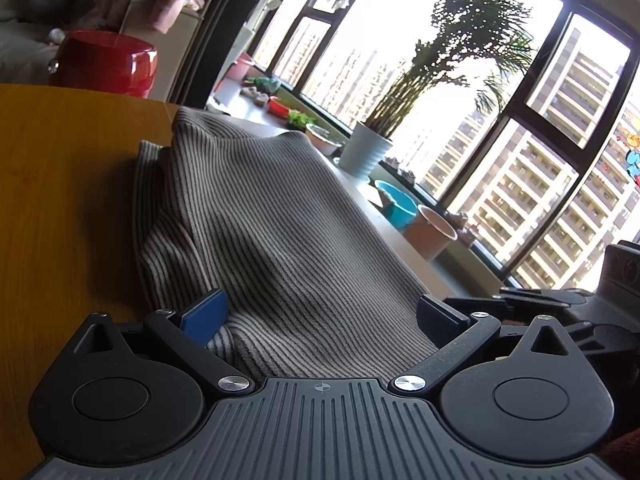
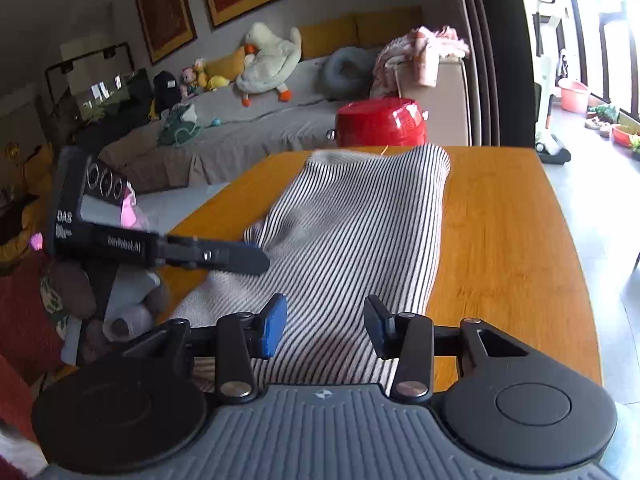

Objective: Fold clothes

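Striped garment [image 2: 352, 232] on desk [image 2: 504, 248], mid-fold.
Both hand-held grippers, left [image 1: 320, 316] and right [image 2: 326, 326], spread over cloth; best pinch edges evenly before lifting.

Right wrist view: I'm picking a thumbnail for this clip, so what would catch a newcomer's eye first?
The striped garment spread along the orange wooden table, running away from the right gripper, whose jaws stand apart over its near end. Beyond the table's far edge sits a glossy red pot, with a big white plush goose on the sofa behind.
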`<move>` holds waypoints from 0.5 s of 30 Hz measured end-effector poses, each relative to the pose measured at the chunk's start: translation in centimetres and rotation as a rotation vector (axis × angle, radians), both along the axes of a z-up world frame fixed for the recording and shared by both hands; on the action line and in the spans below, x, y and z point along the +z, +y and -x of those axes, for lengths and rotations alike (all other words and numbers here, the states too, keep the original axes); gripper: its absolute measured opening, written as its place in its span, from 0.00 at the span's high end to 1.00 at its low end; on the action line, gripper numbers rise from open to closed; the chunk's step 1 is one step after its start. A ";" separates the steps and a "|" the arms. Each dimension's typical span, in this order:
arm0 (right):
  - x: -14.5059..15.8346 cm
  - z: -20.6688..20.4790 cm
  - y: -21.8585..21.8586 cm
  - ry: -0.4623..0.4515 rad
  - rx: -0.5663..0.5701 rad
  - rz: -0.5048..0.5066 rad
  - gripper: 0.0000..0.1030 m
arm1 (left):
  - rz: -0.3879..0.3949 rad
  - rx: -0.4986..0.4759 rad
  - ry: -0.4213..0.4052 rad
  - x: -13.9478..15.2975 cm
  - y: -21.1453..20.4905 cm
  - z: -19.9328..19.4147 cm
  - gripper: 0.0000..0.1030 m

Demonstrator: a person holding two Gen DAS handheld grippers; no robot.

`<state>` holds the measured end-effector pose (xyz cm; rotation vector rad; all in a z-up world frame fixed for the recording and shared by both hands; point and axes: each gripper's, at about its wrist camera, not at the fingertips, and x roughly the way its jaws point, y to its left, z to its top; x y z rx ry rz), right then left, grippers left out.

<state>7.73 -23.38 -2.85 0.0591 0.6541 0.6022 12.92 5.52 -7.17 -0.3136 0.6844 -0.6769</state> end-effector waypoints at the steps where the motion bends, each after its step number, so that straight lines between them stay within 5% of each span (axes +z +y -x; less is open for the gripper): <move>1: -0.7 0.1 0.3 0.015 0.004 0.012 0.58 | -0.001 0.001 0.000 0.0 0.0 0.1 0.00; 10: -0.5 2.4 0.2 0.011 0.051 0.111 0.52 | -0.009 -0.013 0.009 0.2 -0.6 1.0 0.00; 15: 0.4 4.5 2.3 -0.039 0.169 0.288 0.29 | -0.087 0.001 -0.009 1.0 -1.3 1.8 0.00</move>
